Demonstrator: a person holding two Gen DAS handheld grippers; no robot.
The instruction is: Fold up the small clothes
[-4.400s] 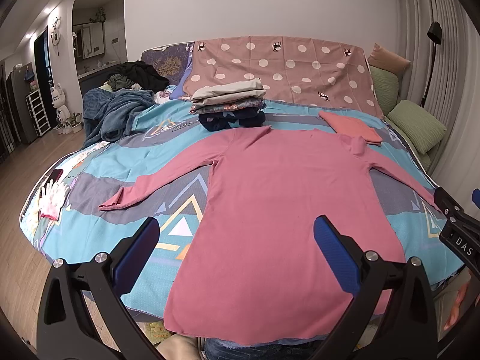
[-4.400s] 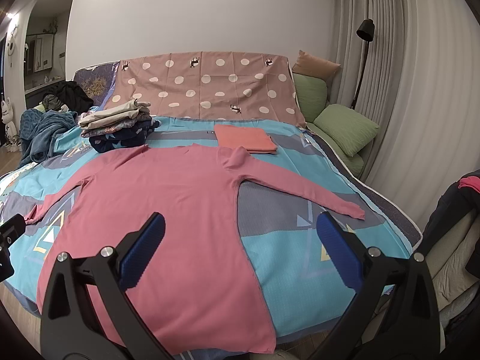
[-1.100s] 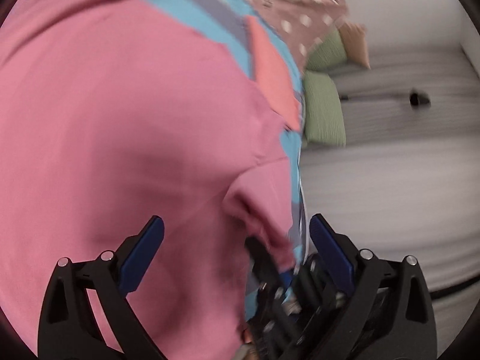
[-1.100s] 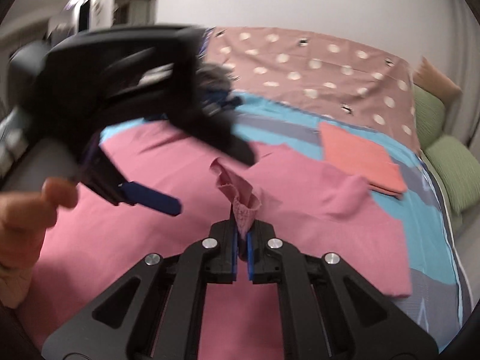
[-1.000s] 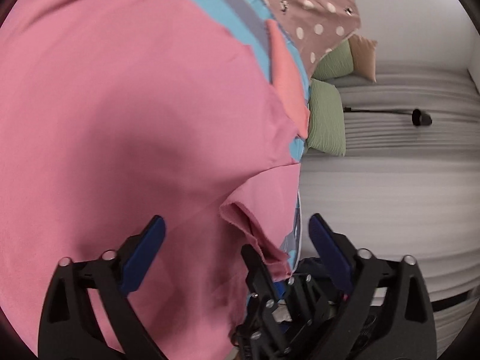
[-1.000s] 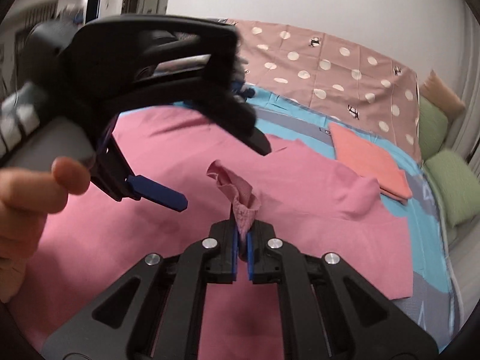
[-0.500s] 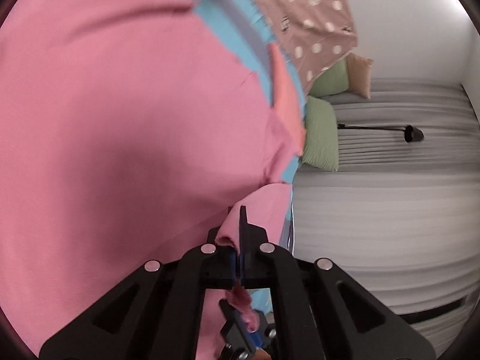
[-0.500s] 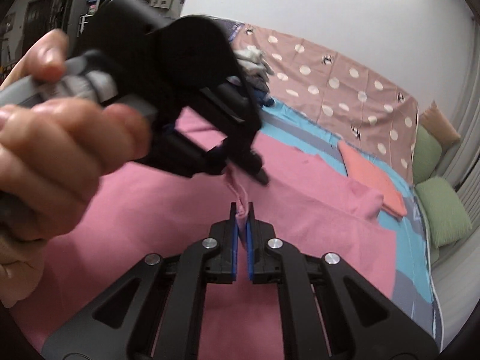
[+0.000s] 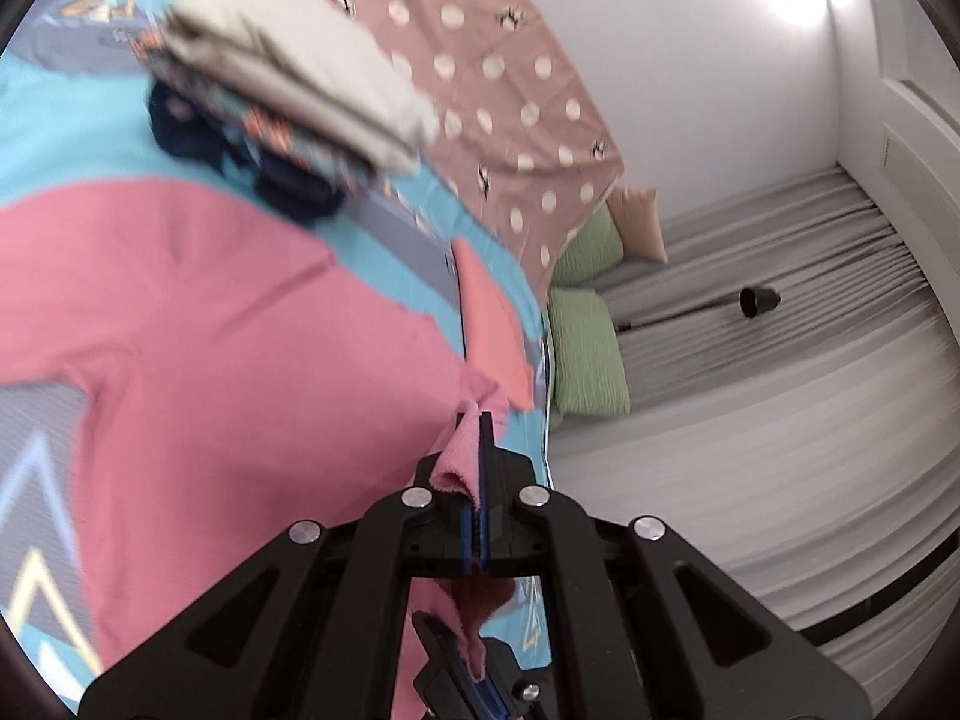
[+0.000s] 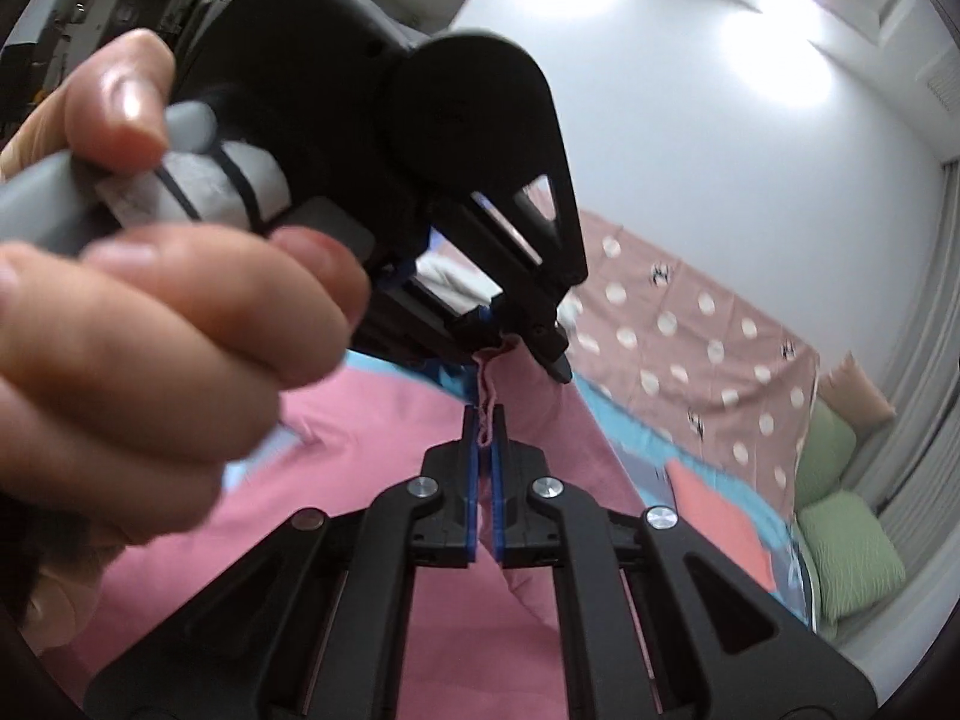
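A pink long-sleeved top (image 9: 228, 360) lies spread on the bed. My left gripper (image 9: 478, 420) is shut on the cuff of its right sleeve, lifted off the bed. My right gripper (image 10: 485, 414) is shut on the same sleeve end (image 10: 487, 396), just below the left gripper's tips. In the right wrist view the left gripper's black body (image 10: 420, 138) and the hand holding it fill the upper left. The top's body shows there too (image 10: 372, 438).
A stack of folded clothes (image 9: 282, 84) sits at the far side of the bed. A folded orange garment (image 9: 492, 324) lies to the right, also in the right wrist view (image 10: 714, 516). Green pillows (image 9: 585, 354), a polka-dot cover (image 9: 480, 78) and grey curtains (image 9: 780, 420) lie beyond.
My left gripper closed on the sleeve end held by my right gripper. Both grippers then rose with the sleeve, lifting it higher above the top.
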